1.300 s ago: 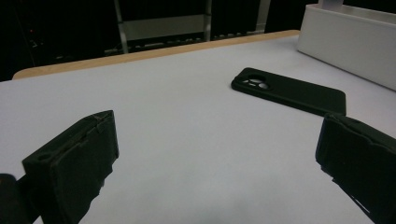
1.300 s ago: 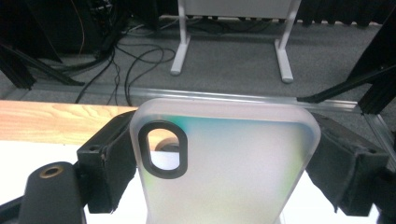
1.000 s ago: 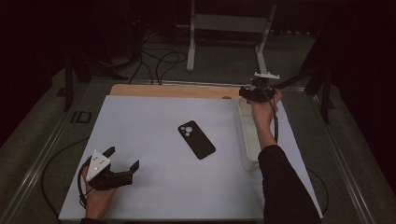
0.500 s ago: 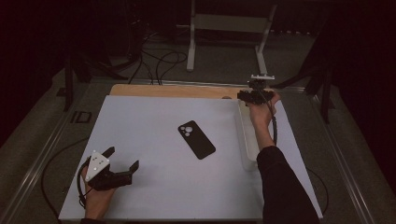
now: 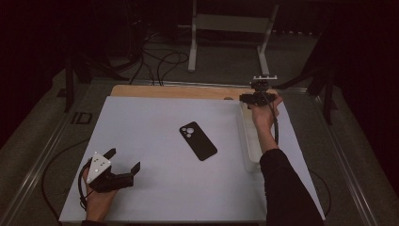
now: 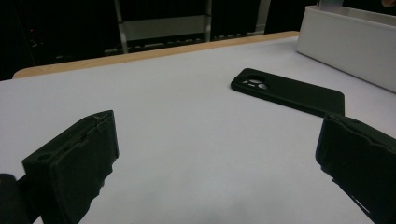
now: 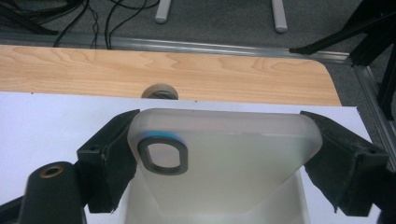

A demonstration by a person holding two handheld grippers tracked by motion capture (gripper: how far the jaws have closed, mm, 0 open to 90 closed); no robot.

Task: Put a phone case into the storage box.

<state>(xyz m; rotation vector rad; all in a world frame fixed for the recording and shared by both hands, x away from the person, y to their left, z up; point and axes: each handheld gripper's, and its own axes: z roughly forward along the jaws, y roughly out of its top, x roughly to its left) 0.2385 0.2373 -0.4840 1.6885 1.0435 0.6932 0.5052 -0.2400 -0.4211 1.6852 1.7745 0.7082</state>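
Note:
A black phone [image 5: 198,141] lies flat, camera side up, in the middle of the white table mat [image 5: 155,188]; the left gripper view has the phone [image 6: 287,91] ahead and to the right. My left gripper [image 5: 124,159] rests near the mat's front left corner, open and empty [image 6: 219,154]. At the far right my right gripper [image 5: 254,98] hovers over the far end of a white bin [image 5: 248,141]. It is shut [image 7: 219,135] on a frosted translucent phone case [image 7: 233,158] with a dark camera ring, gripped by its two side edges.
The white bin [image 6: 348,42] runs along the mat's right side. A bare wooden strip [image 7: 187,70] with a round grommet [image 7: 159,91] borders the far edge. Beyond it are cables [image 5: 160,61] and a metal stand [image 5: 230,28] on the floor.
My right gripper with the translucent case has shifted only slightly over the bin's far end. The left gripper and the black phone have not moved.

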